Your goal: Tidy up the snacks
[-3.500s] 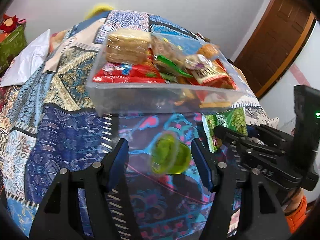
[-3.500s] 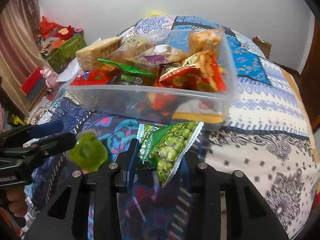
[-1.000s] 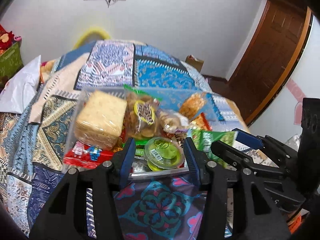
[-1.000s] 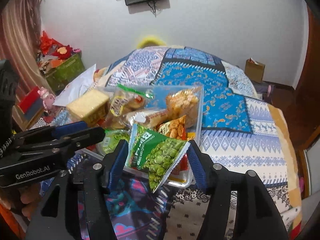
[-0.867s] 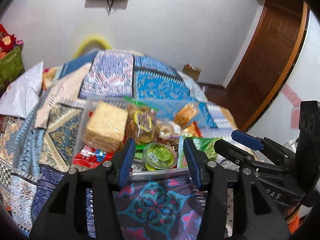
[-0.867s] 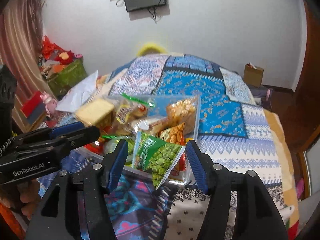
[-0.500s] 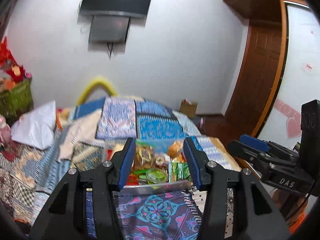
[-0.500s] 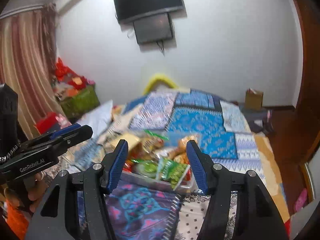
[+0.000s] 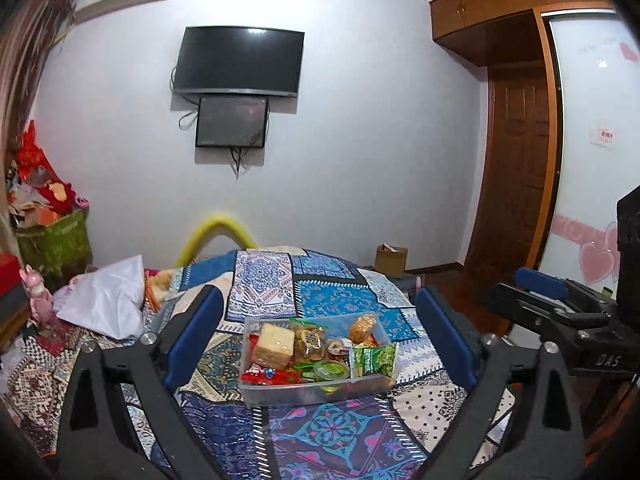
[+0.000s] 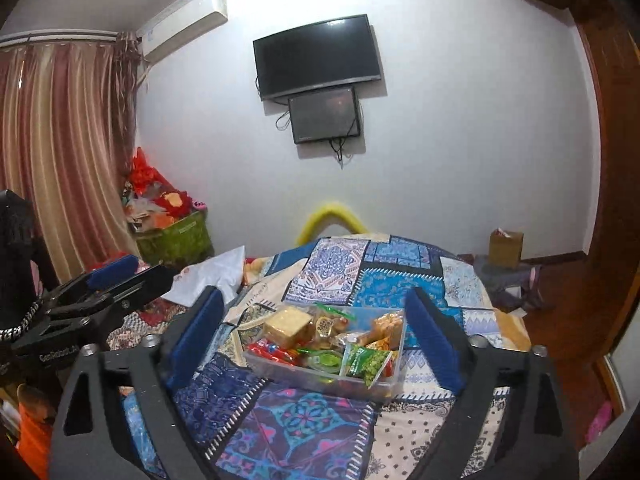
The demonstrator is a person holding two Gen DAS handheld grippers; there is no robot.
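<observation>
A clear plastic box (image 9: 280,390) full of snacks sits on the patterned bedspread; it also shows in the right wrist view (image 10: 288,367). In it lie a green jelly cup (image 9: 330,369), a green pea packet (image 9: 373,360), a pale cracker pack (image 9: 274,344) and red packets. The cup (image 10: 325,359) and pea packet (image 10: 366,362) show in the right wrist view too. My left gripper (image 9: 320,338) is open and empty, high above and back from the box. My right gripper (image 10: 314,334) is open and empty, equally far back.
The patterned bedspread (image 9: 320,440) covers the bed. A white bag (image 9: 108,300) lies at its left. A green basket of clutter (image 10: 176,236) stands by the curtain. A television (image 9: 238,62) hangs on the far wall. A wooden door (image 9: 516,168) is at the right.
Both grippers let go of the jelly cup and the pea packet into the box, opened wide, and pulled up and far back from it.
</observation>
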